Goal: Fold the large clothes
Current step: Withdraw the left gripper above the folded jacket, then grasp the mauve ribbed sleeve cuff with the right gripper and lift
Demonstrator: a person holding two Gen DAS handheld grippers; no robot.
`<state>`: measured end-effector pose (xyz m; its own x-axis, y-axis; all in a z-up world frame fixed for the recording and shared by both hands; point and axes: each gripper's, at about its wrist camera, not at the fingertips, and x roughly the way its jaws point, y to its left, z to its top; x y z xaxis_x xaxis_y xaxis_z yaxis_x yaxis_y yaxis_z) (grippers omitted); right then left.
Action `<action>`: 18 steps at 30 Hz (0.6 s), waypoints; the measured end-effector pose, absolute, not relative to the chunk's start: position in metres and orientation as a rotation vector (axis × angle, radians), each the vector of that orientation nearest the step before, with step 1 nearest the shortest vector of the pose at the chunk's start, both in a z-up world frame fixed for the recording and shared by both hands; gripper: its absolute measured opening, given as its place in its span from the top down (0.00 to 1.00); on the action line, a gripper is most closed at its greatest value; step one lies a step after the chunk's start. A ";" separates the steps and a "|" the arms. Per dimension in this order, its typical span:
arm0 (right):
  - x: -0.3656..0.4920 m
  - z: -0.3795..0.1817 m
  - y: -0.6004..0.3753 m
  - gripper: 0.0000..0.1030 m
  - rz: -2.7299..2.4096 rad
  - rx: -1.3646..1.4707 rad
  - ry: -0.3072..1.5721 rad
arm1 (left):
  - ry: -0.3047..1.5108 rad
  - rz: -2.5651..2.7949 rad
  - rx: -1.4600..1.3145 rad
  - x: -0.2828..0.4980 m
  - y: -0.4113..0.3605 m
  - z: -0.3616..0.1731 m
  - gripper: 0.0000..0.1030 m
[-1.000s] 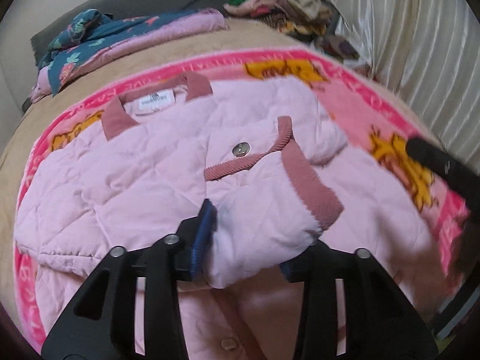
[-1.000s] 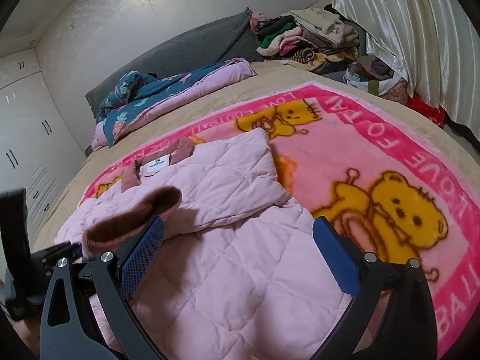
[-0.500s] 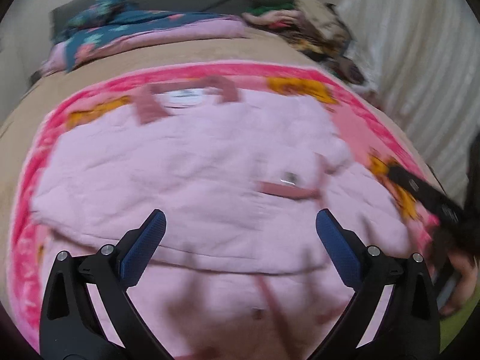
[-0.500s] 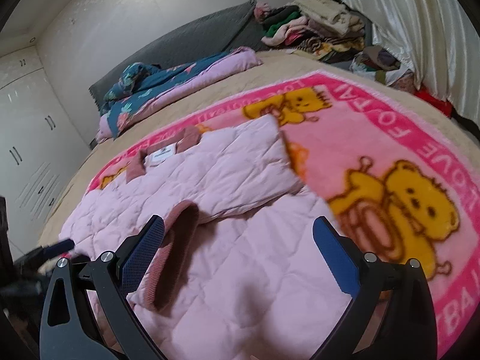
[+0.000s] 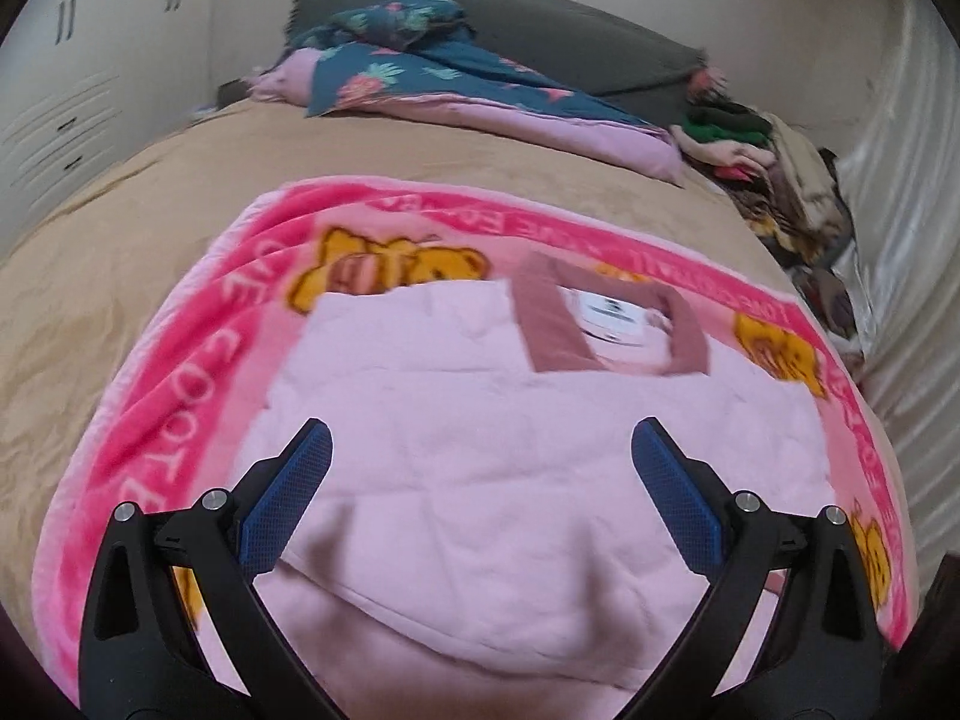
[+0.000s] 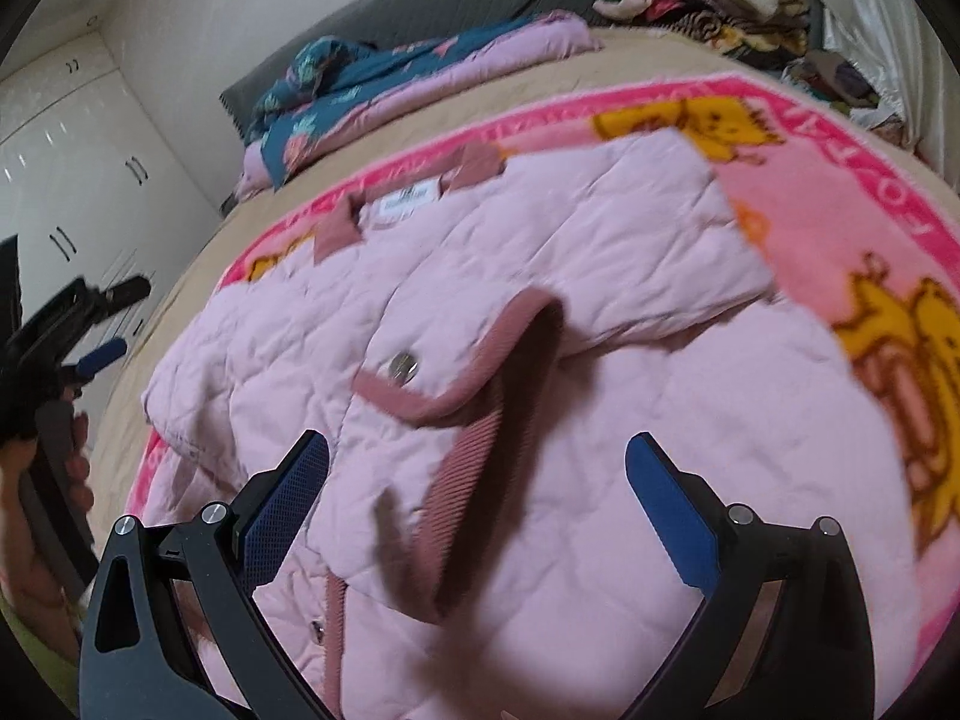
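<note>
1. Since the bed (image 5: pixel 120 228) is the biggest thing, start there: tan cover, with a pink bear blanket (image 6: pixel 840 192) spread over the near half.
2. Pink quilted jacket (image 6: pixel 600 276) lies flat on that blanket, collar (image 5: pixel 552 324) at the far end. Both sleeves look folded in across the body, so I'd guess it's halfway done; the bottom-to-collar fold looks still left.
3. Left gripper (image 5: pixel 480 480) hangs over the jacket's left part, jaws spread wide, nothing in them.
4. Right gripper (image 6: pixel 477 480), same deal, spread and empty above the ribbed cuff (image 6: pixel 480 480).
5. Hem's cut off at the bottom, and everything's blurry.
</note>
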<state>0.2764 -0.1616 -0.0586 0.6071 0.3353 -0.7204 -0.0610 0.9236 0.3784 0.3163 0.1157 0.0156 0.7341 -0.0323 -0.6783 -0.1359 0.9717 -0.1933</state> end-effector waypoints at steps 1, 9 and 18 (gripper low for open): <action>0.279 -0.063 -0.157 0.04 0.236 0.335 0.908 | 0.749 0.063 -0.252 0.319 0.123 0.013 0.09; 0.289 -0.081 -0.137 0.04 0.233 0.383 0.912 | 0.759 0.072 -0.315 0.322 0.161 -0.009 0.09; 0.290 -0.071 -0.137 0.77 0.300 0.402 0.835 | 0.717 0.047 -0.326 0.321 0.175 0.001 0.09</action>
